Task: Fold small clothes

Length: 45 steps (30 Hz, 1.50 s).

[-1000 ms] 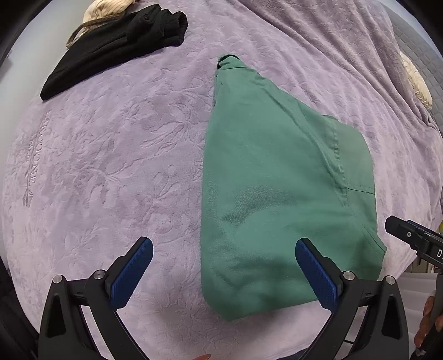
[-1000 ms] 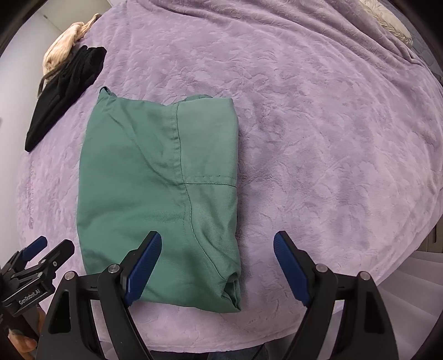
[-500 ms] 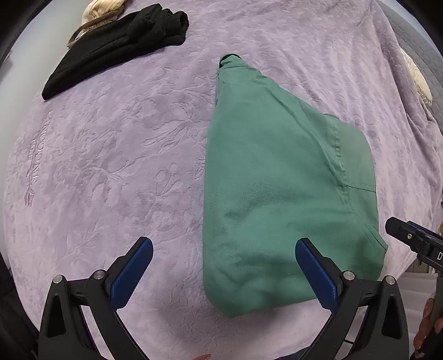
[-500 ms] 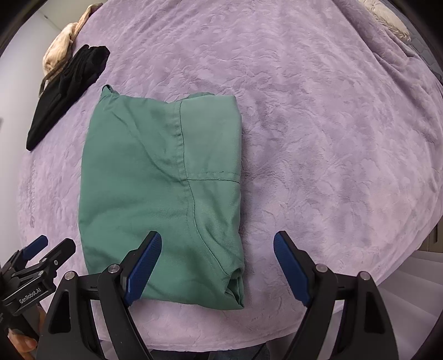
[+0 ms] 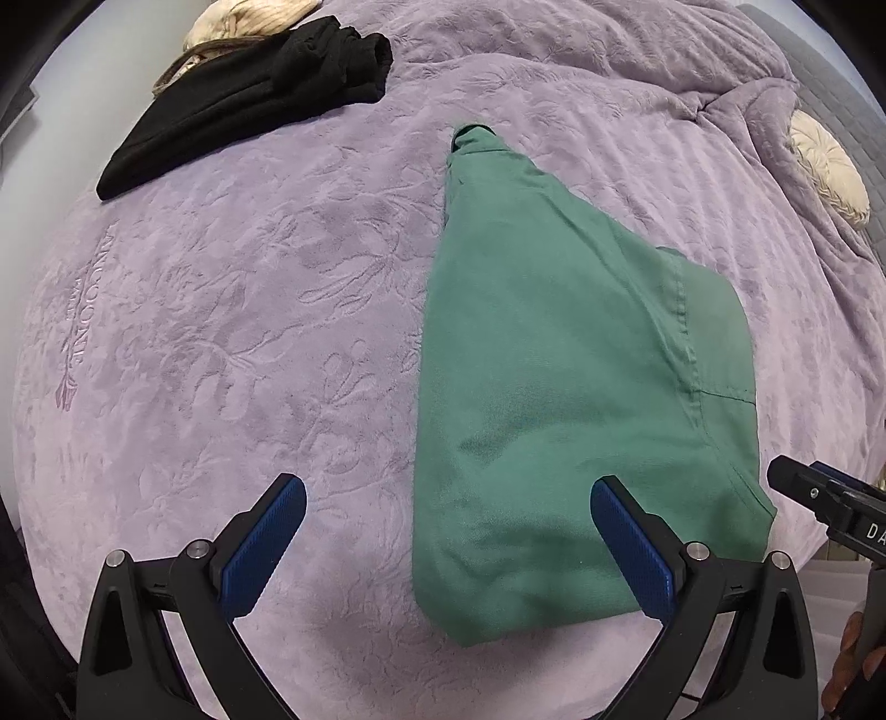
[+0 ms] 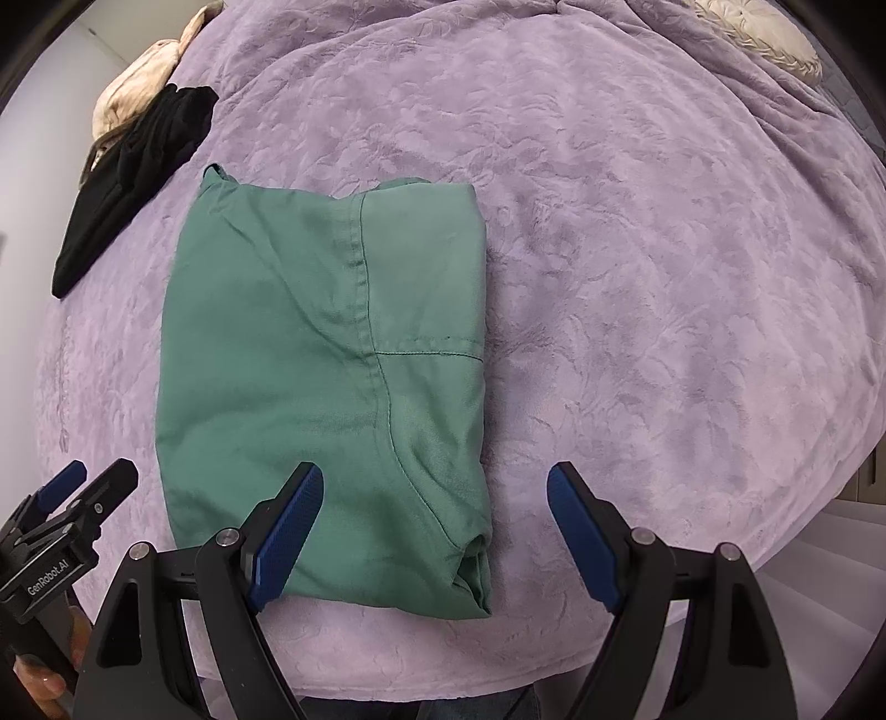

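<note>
A green garment lies folded flat on the purple bedspread. My left gripper hovers open above its near left corner, blue pads wide apart and nothing between them. My right gripper is open too, above the garment's near right corner, clear of the cloth. Each gripper shows at the edge of the other's view: the right one and the left one.
A black garment lies at the far left on a beige cloth. A cream round cushion sits at the far right. The bed's near edge runs just below the grippers.
Both views have shifted only slightly, so the green garment sits a touch lower in the picture. Both grippers remain open and the garment lies as before.
</note>
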Each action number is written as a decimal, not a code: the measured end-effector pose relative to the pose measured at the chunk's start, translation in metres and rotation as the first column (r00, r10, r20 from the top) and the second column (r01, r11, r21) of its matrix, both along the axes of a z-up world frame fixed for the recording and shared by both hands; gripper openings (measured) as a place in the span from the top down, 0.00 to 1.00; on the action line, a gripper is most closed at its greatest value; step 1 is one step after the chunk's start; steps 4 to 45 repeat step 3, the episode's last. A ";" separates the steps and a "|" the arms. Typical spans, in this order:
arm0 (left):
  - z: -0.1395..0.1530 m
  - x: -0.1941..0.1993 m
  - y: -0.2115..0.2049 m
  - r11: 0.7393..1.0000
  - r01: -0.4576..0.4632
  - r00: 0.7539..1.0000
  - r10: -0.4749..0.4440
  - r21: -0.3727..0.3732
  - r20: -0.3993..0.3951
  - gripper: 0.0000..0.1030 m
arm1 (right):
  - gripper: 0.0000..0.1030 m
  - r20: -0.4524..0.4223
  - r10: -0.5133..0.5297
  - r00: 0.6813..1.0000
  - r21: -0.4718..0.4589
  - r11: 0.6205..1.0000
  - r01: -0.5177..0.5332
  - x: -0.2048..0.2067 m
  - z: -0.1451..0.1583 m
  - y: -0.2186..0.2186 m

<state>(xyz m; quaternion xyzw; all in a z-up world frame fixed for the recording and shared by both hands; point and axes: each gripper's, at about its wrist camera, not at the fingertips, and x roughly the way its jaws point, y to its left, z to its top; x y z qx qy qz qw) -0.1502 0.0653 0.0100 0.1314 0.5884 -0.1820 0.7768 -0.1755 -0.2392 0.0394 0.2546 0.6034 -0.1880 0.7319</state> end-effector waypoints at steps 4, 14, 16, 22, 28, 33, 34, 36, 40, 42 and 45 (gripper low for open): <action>0.002 -0.001 -0.002 1.000 0.016 1.000 -0.017 0.009 0.022 0.00 | 0.17 -0.005 0.002 1.000 -0.001 1.000 -0.002 0.000 -0.002 0.001; 0.002 -0.001 -0.002 1.000 0.016 1.000 -0.017 0.009 0.022 0.00 | 0.17 -0.005 0.002 1.000 -0.001 1.000 -0.002 0.000 -0.002 0.001; 0.002 -0.001 -0.002 1.000 0.016 1.000 -0.017 0.009 0.022 0.00 | 0.17 -0.005 0.002 1.000 -0.001 1.000 -0.002 0.000 -0.002 0.001; 0.002 -0.001 -0.002 1.000 0.016 1.000 -0.017 0.009 0.022 0.00 | 0.17 -0.005 0.002 1.000 -0.001 1.000 -0.002 0.000 -0.002 0.001; 0.002 -0.001 -0.002 1.000 0.016 1.000 -0.017 0.009 0.022 0.00 | 0.17 -0.005 0.002 1.000 -0.001 1.000 -0.002 0.000 -0.002 0.001; 0.002 -0.001 -0.002 1.000 0.016 1.000 -0.017 0.009 0.022 0.00 | 0.17 -0.005 0.002 1.000 -0.001 1.000 -0.002 0.000 -0.002 0.001; 0.002 -0.001 -0.002 1.000 0.016 1.000 -0.017 0.009 0.022 0.00 | 0.17 -0.005 0.002 1.000 -0.001 1.000 -0.002 0.000 -0.002 0.001; 0.002 -0.001 -0.002 1.000 0.016 1.000 -0.017 0.009 0.022 0.00 | 0.17 -0.005 0.002 1.000 -0.001 1.000 -0.002 0.000 -0.002 0.001; 0.002 -0.001 -0.002 1.000 0.016 1.000 -0.017 0.009 0.022 0.00 | 0.17 -0.005 0.002 1.000 -0.001 1.000 -0.002 0.000 -0.002 0.001; 0.002 -0.001 -0.002 1.000 0.016 1.000 -0.017 0.009 0.022 0.00 | 0.17 -0.005 0.002 1.000 -0.001 1.000 -0.002 0.000 -0.002 0.001; 0.002 -0.001 -0.002 1.000 0.016 1.000 -0.017 0.009 0.022 0.00 | 0.17 -0.005 0.002 1.000 -0.001 1.000 -0.002 0.000 -0.002 0.001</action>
